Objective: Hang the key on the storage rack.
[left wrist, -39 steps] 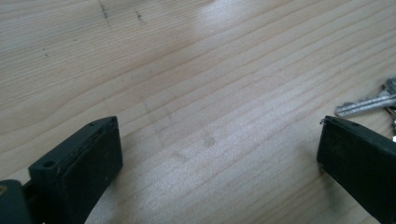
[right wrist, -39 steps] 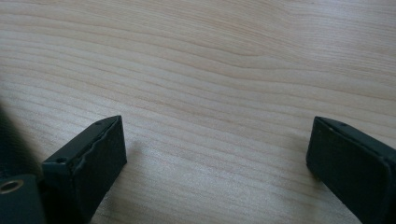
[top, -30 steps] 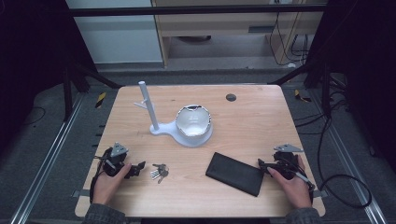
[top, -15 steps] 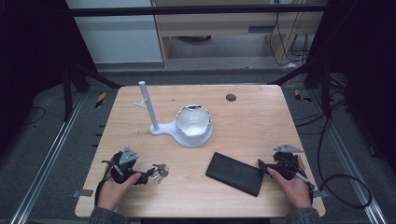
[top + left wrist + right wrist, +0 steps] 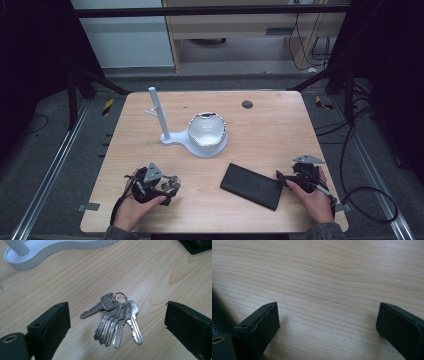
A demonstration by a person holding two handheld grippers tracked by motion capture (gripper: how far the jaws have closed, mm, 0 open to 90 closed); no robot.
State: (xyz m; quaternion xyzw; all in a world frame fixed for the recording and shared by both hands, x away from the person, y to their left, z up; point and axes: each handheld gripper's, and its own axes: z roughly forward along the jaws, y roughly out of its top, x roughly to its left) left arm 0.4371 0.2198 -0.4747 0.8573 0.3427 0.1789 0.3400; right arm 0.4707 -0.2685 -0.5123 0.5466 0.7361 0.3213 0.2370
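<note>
A bunch of silver keys (image 5: 116, 320) on a ring lies flat on the wooden table (image 5: 270, 135), between the wide-apart jaws of my left gripper (image 5: 116, 327). In the high view that left gripper (image 5: 165, 187) sits at the front left with the keys (image 5: 171, 183) at its tip. My right gripper (image 5: 285, 179) rests at the front right, open, its jaws over bare wood (image 5: 324, 290) just beside a black wallet (image 5: 251, 186). The right gripper (image 5: 328, 322) holds nothing.
A white stand (image 5: 172, 137) with an upright post (image 5: 158, 112) and a white bowl (image 5: 207, 129) sits mid-table; its base edge (image 5: 57, 250) lies just beyond the keys. A small dark disc (image 5: 247, 104) lies at the back.
My left gripper has slid right along the front edge until its open jaws straddle the keys. The right gripper and the wallet have stayed put.
</note>
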